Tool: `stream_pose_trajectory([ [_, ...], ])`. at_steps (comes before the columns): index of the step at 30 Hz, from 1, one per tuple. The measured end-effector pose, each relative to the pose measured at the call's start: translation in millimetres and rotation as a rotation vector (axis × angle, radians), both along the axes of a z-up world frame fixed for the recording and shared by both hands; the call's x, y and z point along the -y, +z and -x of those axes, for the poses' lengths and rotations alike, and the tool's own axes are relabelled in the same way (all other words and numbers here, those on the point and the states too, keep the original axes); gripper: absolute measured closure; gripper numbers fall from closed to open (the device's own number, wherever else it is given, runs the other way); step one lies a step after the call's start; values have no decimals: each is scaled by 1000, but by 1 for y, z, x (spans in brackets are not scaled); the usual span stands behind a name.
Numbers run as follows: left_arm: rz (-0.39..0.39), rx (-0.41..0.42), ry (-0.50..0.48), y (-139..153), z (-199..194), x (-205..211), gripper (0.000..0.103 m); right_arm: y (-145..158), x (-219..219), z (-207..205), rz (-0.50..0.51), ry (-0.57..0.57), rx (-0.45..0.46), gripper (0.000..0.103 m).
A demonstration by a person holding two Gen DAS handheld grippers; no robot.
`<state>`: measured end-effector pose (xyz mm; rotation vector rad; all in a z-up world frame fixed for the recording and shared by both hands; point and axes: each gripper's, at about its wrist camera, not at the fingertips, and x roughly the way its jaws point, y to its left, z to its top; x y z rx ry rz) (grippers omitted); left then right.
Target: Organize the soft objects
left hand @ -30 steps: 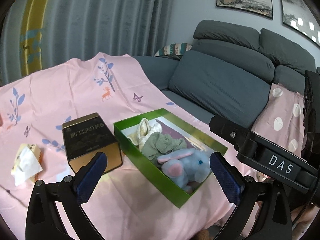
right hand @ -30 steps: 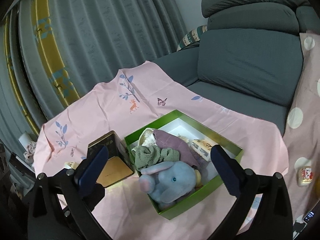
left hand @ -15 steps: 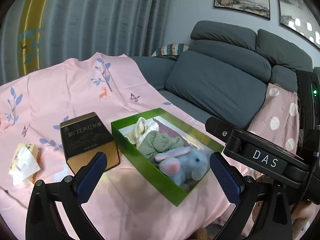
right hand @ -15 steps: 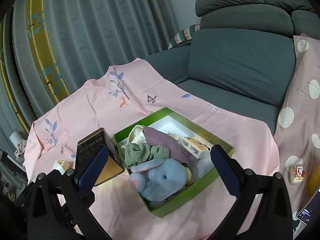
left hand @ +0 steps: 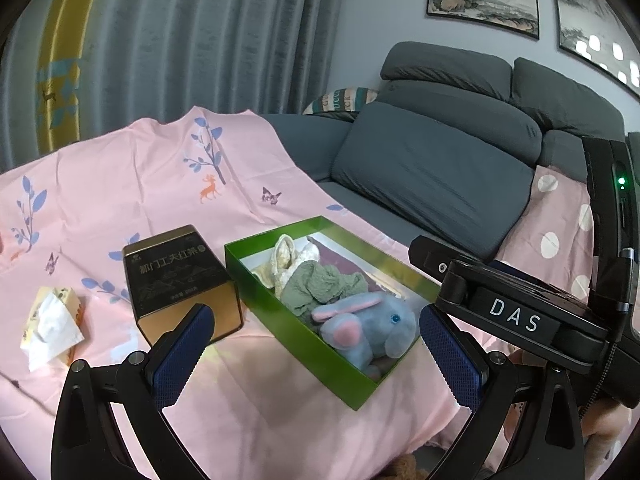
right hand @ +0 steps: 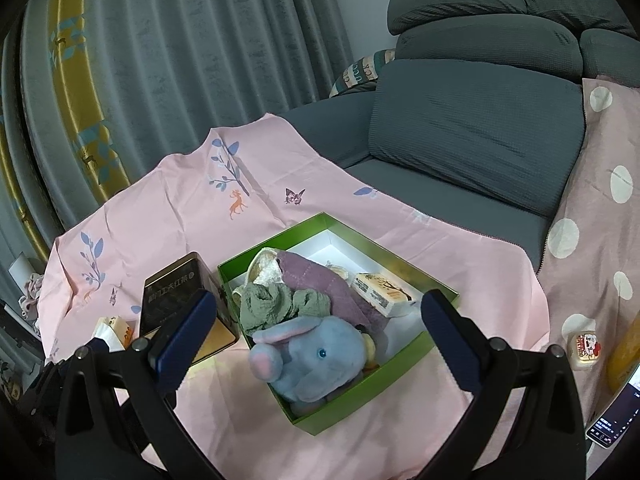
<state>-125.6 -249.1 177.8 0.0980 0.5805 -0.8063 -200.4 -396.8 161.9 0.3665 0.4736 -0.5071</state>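
Note:
A green box (left hand: 304,340) (right hand: 408,364) sits on the pink cloth. In it lie a blue plush elephant (left hand: 370,326) (right hand: 312,354), a green cloth (left hand: 320,286) (right hand: 272,304), a cream soft item (left hand: 286,258) (right hand: 264,268), a purple cloth (right hand: 320,284) and a small printed carton (right hand: 382,288). My left gripper (left hand: 316,356) is open and empty, held above and in front of the box. My right gripper (right hand: 316,340) is open and empty, above the box; its body (left hand: 516,316) shows at the right of the left wrist view.
A dark and gold tea tin (left hand: 180,280) (right hand: 180,296) stands left of the box. A tissue pack (left hand: 52,320) (right hand: 114,328) lies further left. A grey sofa (left hand: 440,160) is behind. A small jar (right hand: 586,346) and a phone (right hand: 616,420) lie at the right.
Both grippers have drawn back and shifted slightly, so the box sits a little further left in both views. Both stay open and empty. The box contents have not moved.

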Motion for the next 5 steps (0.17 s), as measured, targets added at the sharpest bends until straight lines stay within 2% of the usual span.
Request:
stream_pose_trajectory([
  [5,-2,6,-1,1,1,-3,1,1,-1,0,3,0,-1,1],
])
